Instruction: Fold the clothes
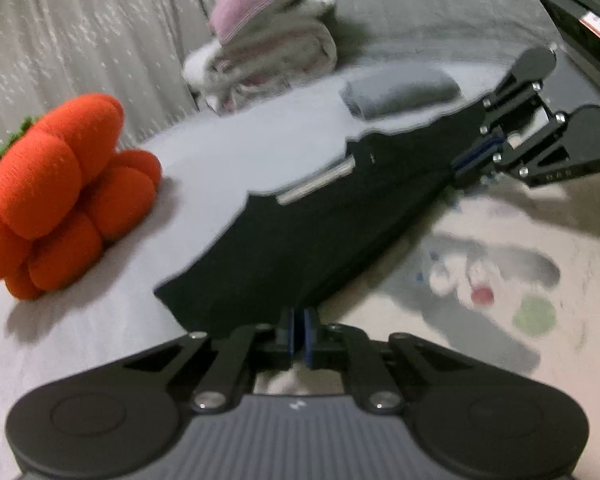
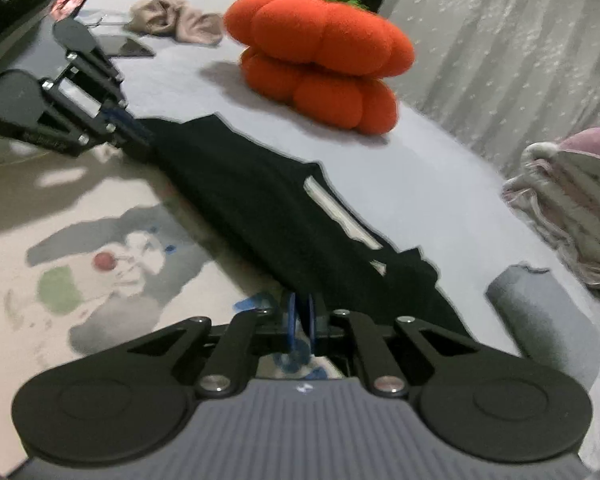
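a black garment (image 1: 300, 224) lies stretched along the near edge of a pale grey bed sheet (image 1: 228, 152), its long side running between the two grippers. the left gripper (image 1: 299, 334) is clenched on one end of the cloth, blue pads pressed together with the dark fabric pinched between them. the right gripper (image 2: 300, 320) is clamped on the opposite end in the same way, though blur there makes the exact pinch hard to read. a narrow white stripe (image 1: 316, 184) shows on the garment near its middle. an orange pumpkin-shaped cushion (image 1: 60, 196) sits on the sheet, well apart from the garment. a folded grey piece (image 1: 400, 94) lies beyond the garment, and a pile of pink and white folded clothes (image 1: 268, 44) rests further back, by a grey curtain (image 1: 80, 48). below the bed edge lies a patterned cream rug (image 1: 500, 280).
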